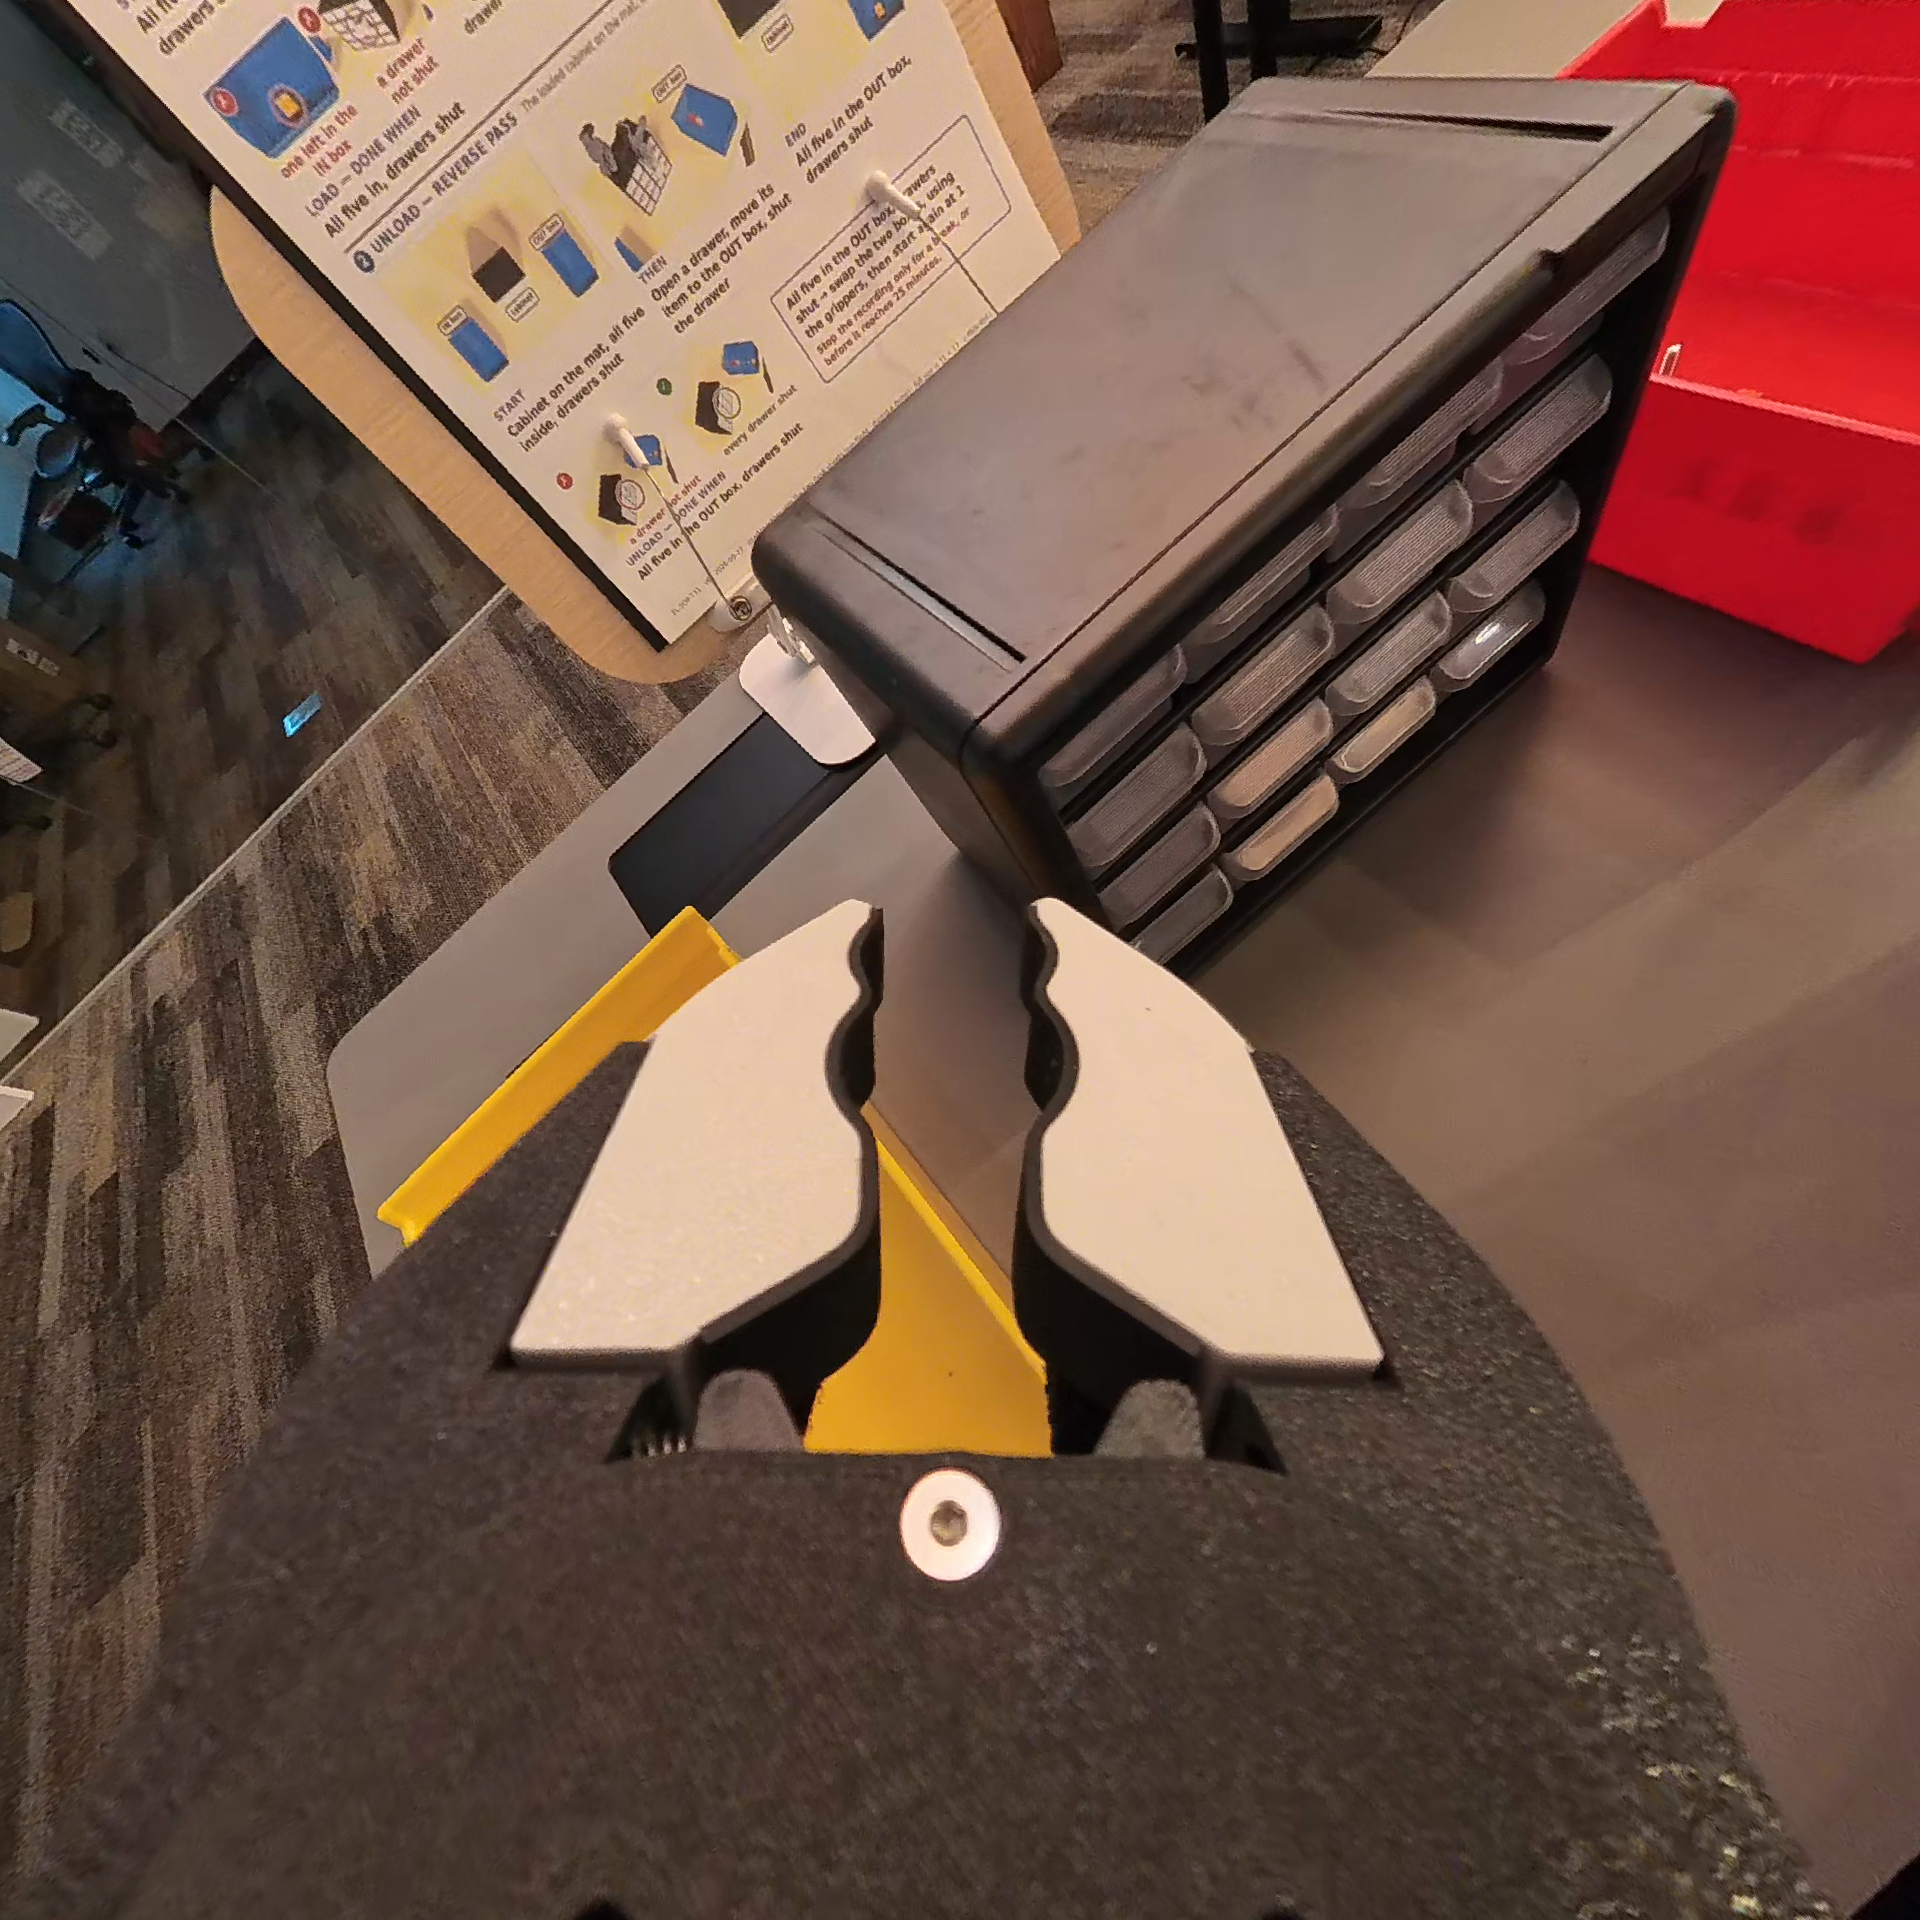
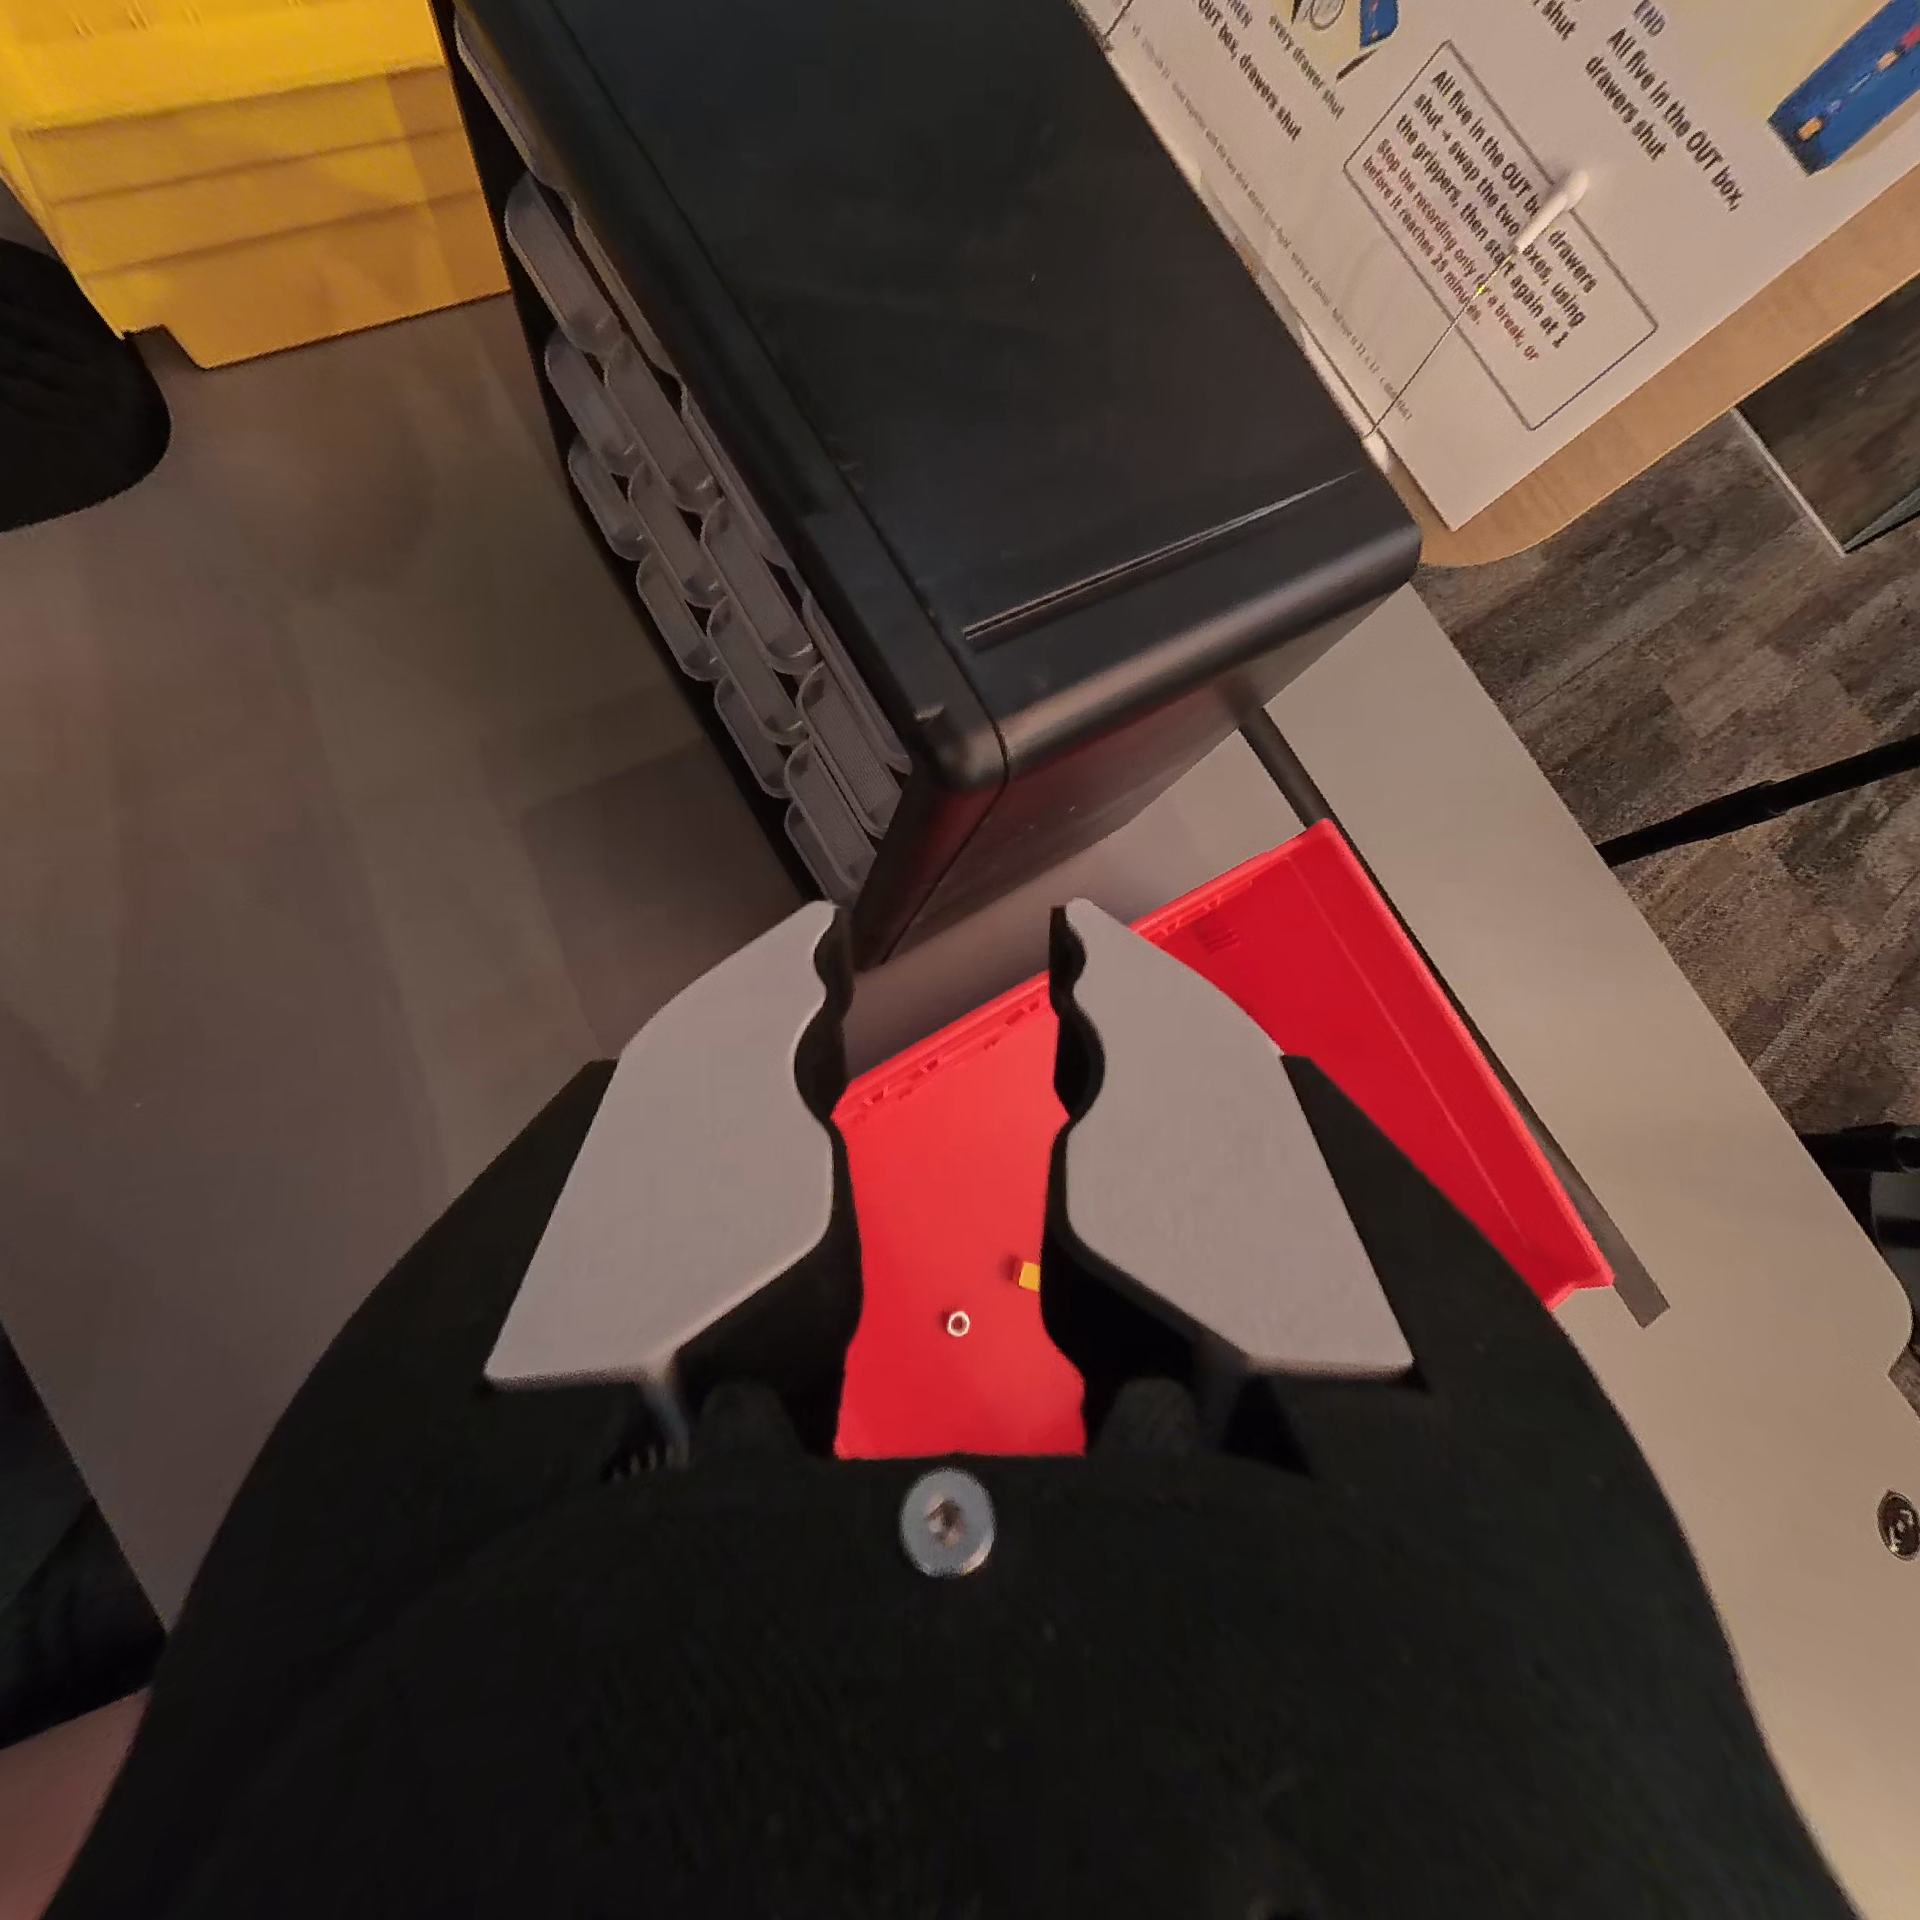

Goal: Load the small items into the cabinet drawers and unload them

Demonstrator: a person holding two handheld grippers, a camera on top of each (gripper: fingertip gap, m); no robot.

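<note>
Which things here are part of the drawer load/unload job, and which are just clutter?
Job:
- black drawer cabinet, drawers look shut
- red bin holding a small metal ring and a small orange piece
- yellow bin
- left gripper and right gripper, both open and empty

Not job:
- instruction poster
- white clamp bracket

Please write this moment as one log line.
left gripper open, over yellow bin | right gripper open, over red bin | cabinet drawers shut

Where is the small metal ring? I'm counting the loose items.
Right wrist view: the small metal ring lies on the red bin floor, between the open right claw fingers, beside an orange piece.
</note>
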